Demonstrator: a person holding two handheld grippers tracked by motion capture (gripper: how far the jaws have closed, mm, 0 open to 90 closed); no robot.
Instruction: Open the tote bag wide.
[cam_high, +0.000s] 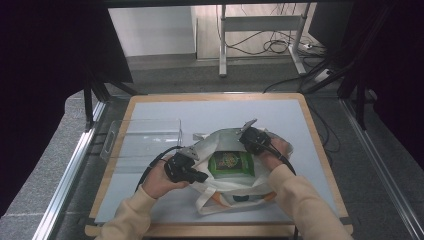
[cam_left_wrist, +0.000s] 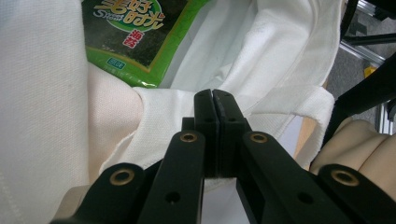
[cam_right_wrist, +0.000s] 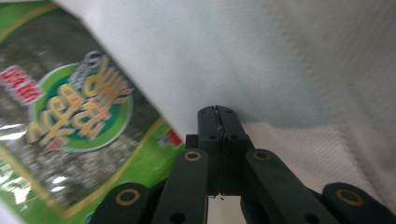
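Note:
A white cloth tote bag (cam_high: 235, 192) lies on the table with its mouth held wide. A green seaweed snack packet (cam_high: 231, 163) lies inside it. My left gripper (cam_high: 201, 176) pinches the bag's rim on the near left; my right gripper (cam_high: 245, 141) pinches the far right rim. In the left gripper view the jaws (cam_left_wrist: 215, 95) meet on the hemmed edge of the bag (cam_left_wrist: 42, 93), with the packet (cam_left_wrist: 135, 37) beyond. In the right gripper view the jaws (cam_right_wrist: 217, 112) are closed on the white fabric (cam_right_wrist: 233, 56) beside the packet (cam_right_wrist: 74, 130).
A clear plastic tray (cam_high: 142, 137) stands on the table's left side, just left of the bag. The grey mat (cam_high: 225, 112) has a wooden border (cam_high: 215, 96). Beyond the table stand desk legs (cam_high: 222, 45) with cables on the floor.

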